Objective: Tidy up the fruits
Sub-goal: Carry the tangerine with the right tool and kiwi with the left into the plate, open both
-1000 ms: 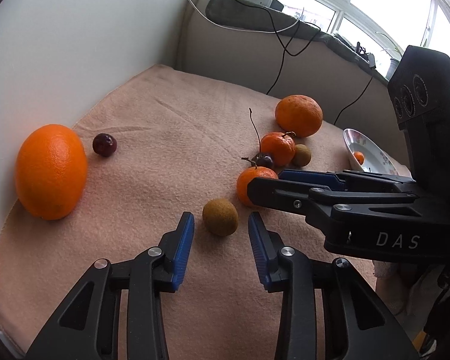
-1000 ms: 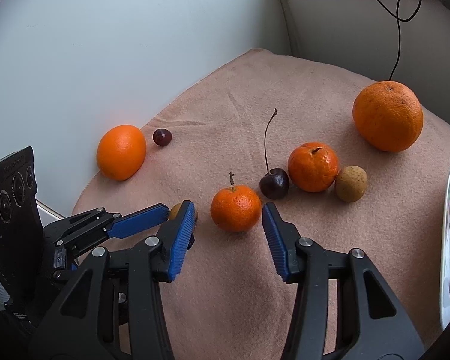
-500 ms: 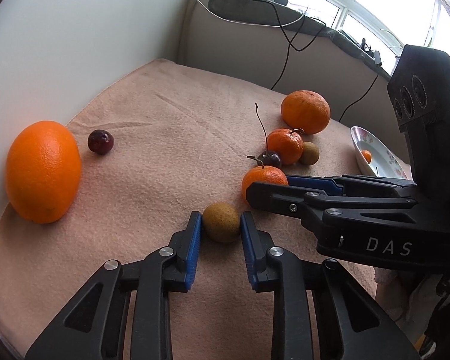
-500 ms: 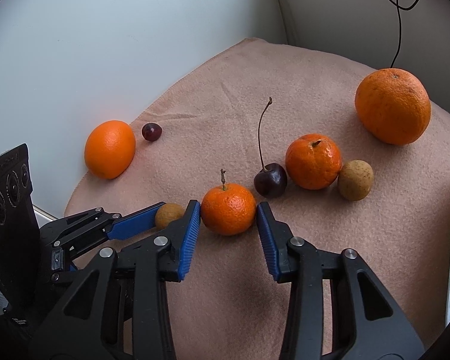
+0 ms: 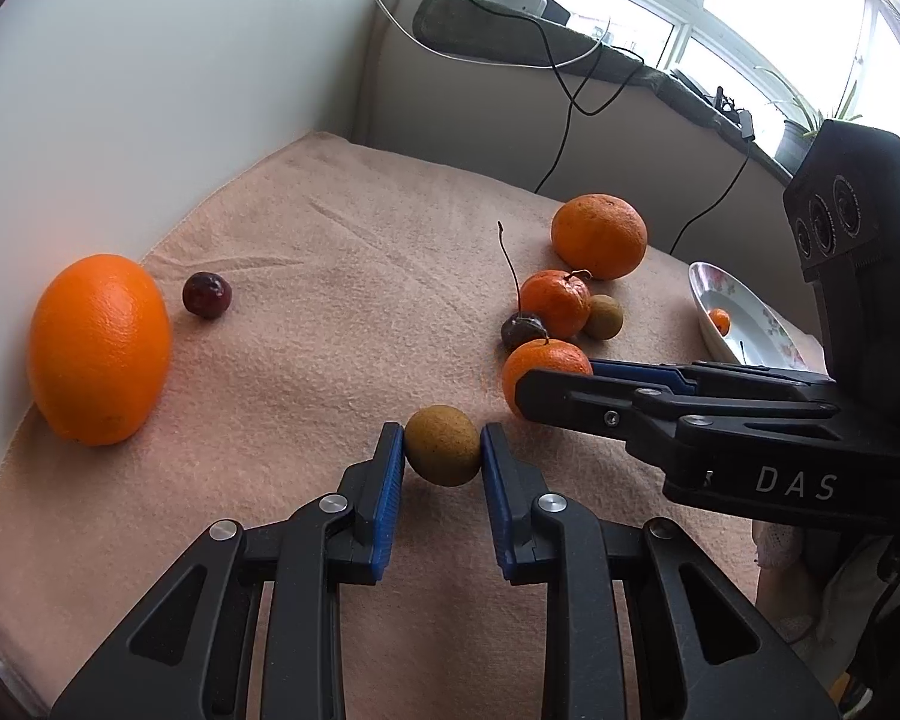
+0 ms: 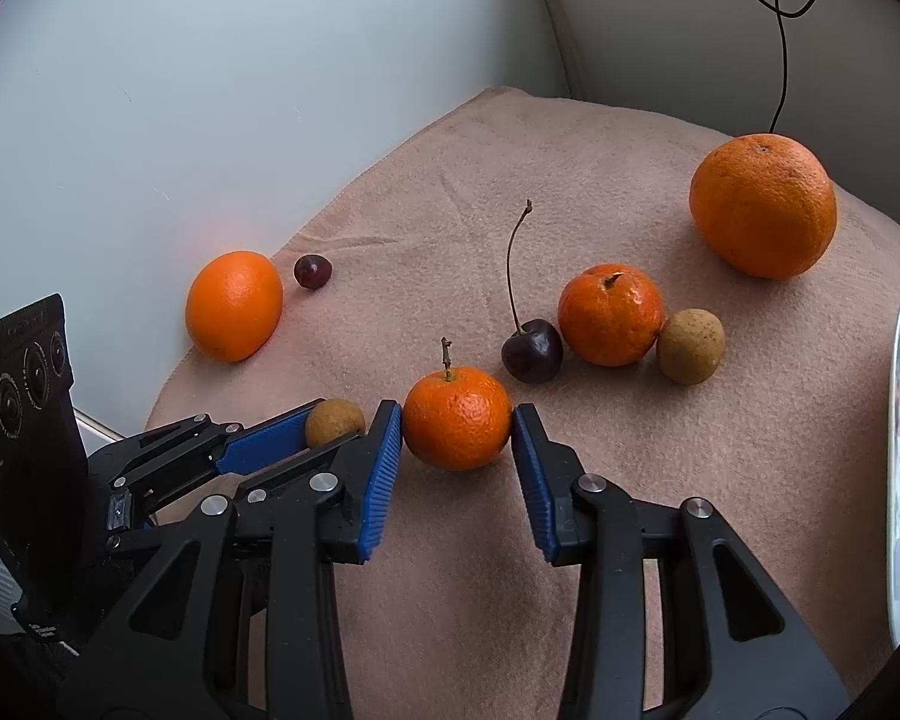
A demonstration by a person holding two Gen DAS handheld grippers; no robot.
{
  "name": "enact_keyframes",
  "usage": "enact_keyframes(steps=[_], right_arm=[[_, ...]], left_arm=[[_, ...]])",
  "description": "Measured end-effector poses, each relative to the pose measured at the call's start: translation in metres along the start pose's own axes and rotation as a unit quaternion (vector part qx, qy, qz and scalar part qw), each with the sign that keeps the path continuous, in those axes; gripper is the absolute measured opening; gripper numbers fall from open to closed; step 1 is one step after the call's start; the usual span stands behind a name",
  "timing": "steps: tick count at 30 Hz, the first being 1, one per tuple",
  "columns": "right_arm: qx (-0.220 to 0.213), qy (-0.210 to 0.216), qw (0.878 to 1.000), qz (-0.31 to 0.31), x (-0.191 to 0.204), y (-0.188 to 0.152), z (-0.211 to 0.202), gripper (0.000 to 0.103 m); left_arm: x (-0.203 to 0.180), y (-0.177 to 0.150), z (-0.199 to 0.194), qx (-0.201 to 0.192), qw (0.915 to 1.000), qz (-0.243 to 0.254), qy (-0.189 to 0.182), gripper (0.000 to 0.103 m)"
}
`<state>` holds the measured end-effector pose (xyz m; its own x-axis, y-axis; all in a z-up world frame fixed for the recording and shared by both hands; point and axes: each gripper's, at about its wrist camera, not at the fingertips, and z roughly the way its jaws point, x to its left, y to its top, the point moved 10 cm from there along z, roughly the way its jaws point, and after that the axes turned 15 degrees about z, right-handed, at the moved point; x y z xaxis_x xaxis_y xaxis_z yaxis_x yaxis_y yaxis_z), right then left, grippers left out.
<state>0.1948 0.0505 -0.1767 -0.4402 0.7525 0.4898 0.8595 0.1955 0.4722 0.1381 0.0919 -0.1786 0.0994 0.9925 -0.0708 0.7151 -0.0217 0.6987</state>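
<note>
Fruits lie on a pink towel [image 5: 330,252]. My left gripper [image 5: 442,450] is shut on a small brown longan [image 5: 443,444], its blue pads touching both sides; the longan also shows in the right wrist view [image 6: 333,421]. My right gripper [image 6: 457,427] is shut on a small mandarin with a stem [image 6: 456,419], pads touching both sides; the mandarin shows partly hidden in the left wrist view [image 5: 540,363]. Beyond lie a stemmed cherry [image 6: 531,351], a second mandarin [image 6: 611,315], a second longan [image 6: 690,346] and a large orange [image 6: 763,205].
An oval orange [image 5: 99,348] and a stemless cherry [image 5: 207,295] lie at the left by the white wall. A floral plate [image 5: 732,312] holding a small orange fruit [image 5: 718,320] stands at the right. Cables hang from the window sill behind.
Both grippers moved forward and closed: the left pads came together on the longan, the right pads on the stemmed mandarin.
</note>
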Motion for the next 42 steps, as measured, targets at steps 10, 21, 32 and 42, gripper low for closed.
enact_keyframes(steps=[10,21,32,42], right_arm=[[-0.033,-0.002,0.999,0.016,-0.023,-0.002,-0.044,0.039],[-0.08,-0.029,0.995,0.044,-0.076,-0.006,-0.107,0.039],[-0.121,-0.075,0.986,0.082,-0.141,-0.007,-0.155,0.039],[-0.142,-0.126,0.976,0.103,-0.196,-0.009,-0.185,0.039]], left_arm=[[-0.02,0.011,-0.012,-0.016,0.9998,0.009,-0.012,0.024],[-0.059,0.035,-0.012,-0.034,0.9983,0.03,-0.037,0.024],[-0.115,0.061,0.006,-0.041,0.9944,0.059,-0.078,0.024],[-0.167,0.077,0.023,-0.039,0.9889,0.096,-0.106,0.024]])
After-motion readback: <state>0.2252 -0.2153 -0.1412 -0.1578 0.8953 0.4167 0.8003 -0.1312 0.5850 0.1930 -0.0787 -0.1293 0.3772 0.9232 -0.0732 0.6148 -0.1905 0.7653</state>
